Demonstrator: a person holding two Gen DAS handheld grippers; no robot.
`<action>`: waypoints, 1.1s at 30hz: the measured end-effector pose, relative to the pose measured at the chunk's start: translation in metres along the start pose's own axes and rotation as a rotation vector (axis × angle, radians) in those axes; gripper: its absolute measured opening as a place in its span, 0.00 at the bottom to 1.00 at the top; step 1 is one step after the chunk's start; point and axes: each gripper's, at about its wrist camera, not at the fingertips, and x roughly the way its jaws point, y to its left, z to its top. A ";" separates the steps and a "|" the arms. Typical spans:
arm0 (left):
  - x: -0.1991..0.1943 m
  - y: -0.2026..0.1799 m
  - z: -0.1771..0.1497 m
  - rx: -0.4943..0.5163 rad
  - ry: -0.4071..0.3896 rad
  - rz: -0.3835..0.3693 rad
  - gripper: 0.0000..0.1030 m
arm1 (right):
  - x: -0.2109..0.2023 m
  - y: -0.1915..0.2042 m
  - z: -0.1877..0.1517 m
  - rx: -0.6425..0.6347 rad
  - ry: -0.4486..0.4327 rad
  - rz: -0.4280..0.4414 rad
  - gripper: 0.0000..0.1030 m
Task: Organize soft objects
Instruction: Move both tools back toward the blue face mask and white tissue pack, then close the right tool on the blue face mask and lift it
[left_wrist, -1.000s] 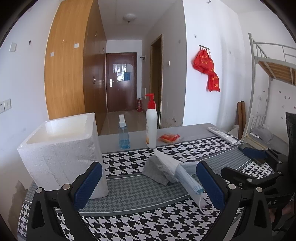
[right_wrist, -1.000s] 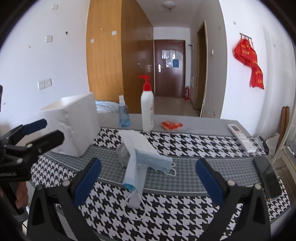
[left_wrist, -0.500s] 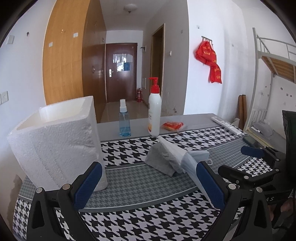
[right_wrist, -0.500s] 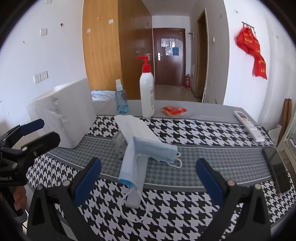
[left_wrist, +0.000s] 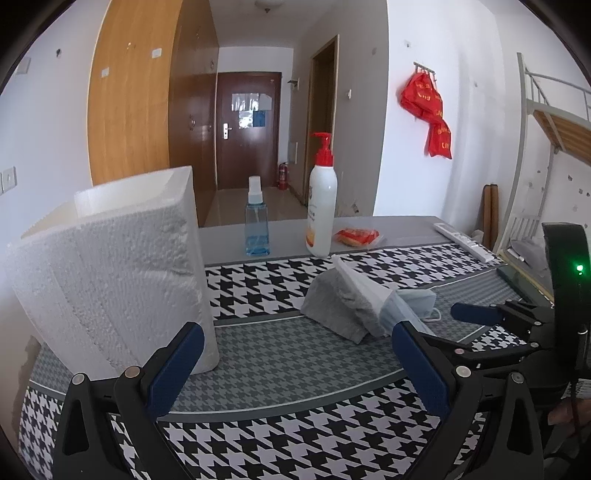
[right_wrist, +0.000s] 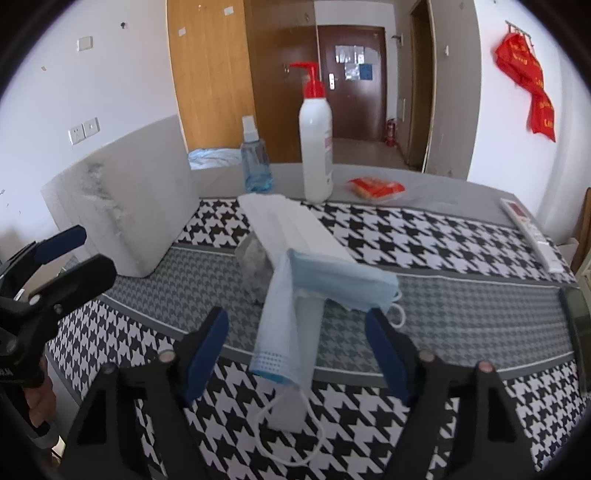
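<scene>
Right wrist: foam box (right_wrist: 125, 206) and bottles (right_wrist: 316, 136) flank possibly stacked masks (right_wrist: 314, 266).

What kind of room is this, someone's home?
Probably a dorm or small flat: a metal loft bed frame stands at the right, an entrance door ends a short hallway, and red bags hang on wall hooks.

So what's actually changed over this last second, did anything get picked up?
Nothing was picked up. The right gripper moved in toward the blue face masks and narrowed its jaws, now flanking the hanging one without touching. The left gripper edged nearer the foam box, open. Masks, box, pump bottle and spray bottle stayed put.
</scene>
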 end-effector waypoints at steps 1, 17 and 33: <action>0.001 0.000 0.000 0.000 0.004 -0.001 0.99 | 0.003 -0.001 0.000 0.005 0.012 0.005 0.70; 0.005 0.003 0.000 -0.006 0.007 0.006 0.99 | 0.017 0.002 0.005 -0.016 0.053 -0.029 0.34; -0.005 0.003 0.000 -0.002 -0.011 0.031 0.99 | 0.022 0.007 0.006 -0.044 0.062 -0.016 0.24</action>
